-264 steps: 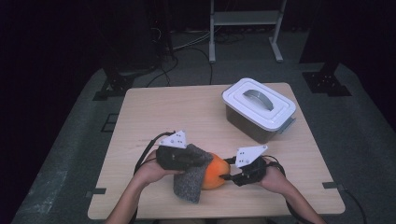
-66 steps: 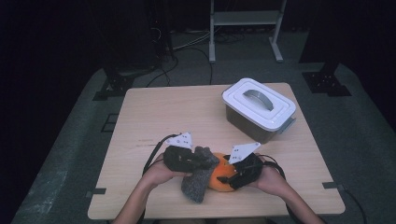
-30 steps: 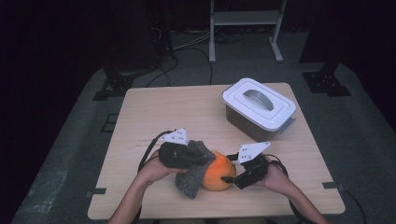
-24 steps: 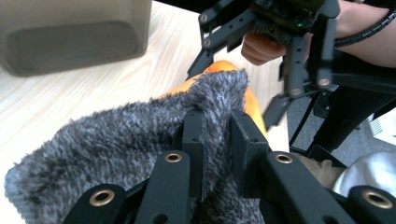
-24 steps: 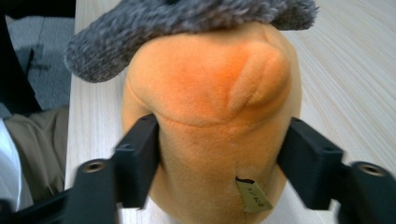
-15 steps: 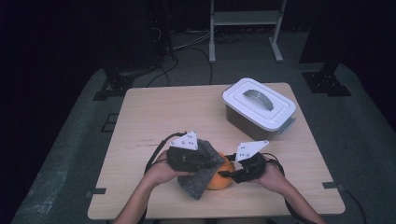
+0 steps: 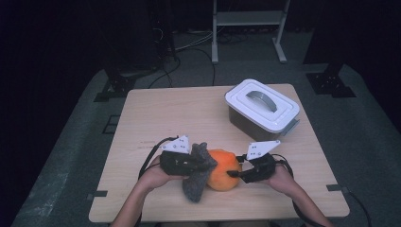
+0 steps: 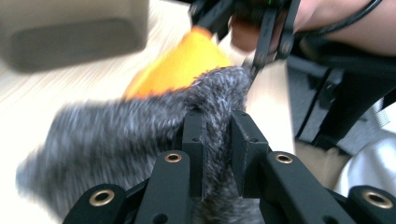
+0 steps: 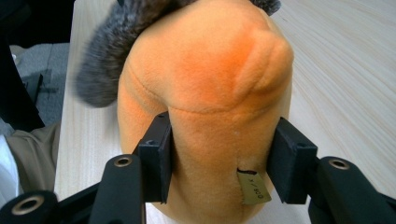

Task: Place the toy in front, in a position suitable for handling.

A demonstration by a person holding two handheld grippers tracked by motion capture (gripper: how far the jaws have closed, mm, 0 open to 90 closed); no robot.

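An orange plush toy (image 7: 226, 166) lies on the wooden table (image 7: 179, 113) near its front edge. Draped over the toy's left side is a grey fuzzy cloth (image 7: 197, 174). My left gripper (image 7: 202, 165) is shut on a fold of this cloth (image 8: 116, 135), and the orange toy (image 8: 182, 70) sits just beyond the left gripper (image 8: 217, 119). My right gripper (image 7: 234, 174) comes in from the right. Its jaws have just been closing, and their pads now press on both sides of the toy (image 9: 210, 60). A small label (image 9: 253, 187) hangs inside the right gripper (image 9: 222, 128).
A clear lidded container (image 7: 262, 106) with a grey handle stands at the back right of the table. The grey cloth (image 9: 116, 32) hangs over the toy's far side. Dark floor, cables and a white rack lie beyond the table.
The right gripper's jaws have closed onto the orange toy. The left gripper with the cloth slid a little right along the toy and back left.
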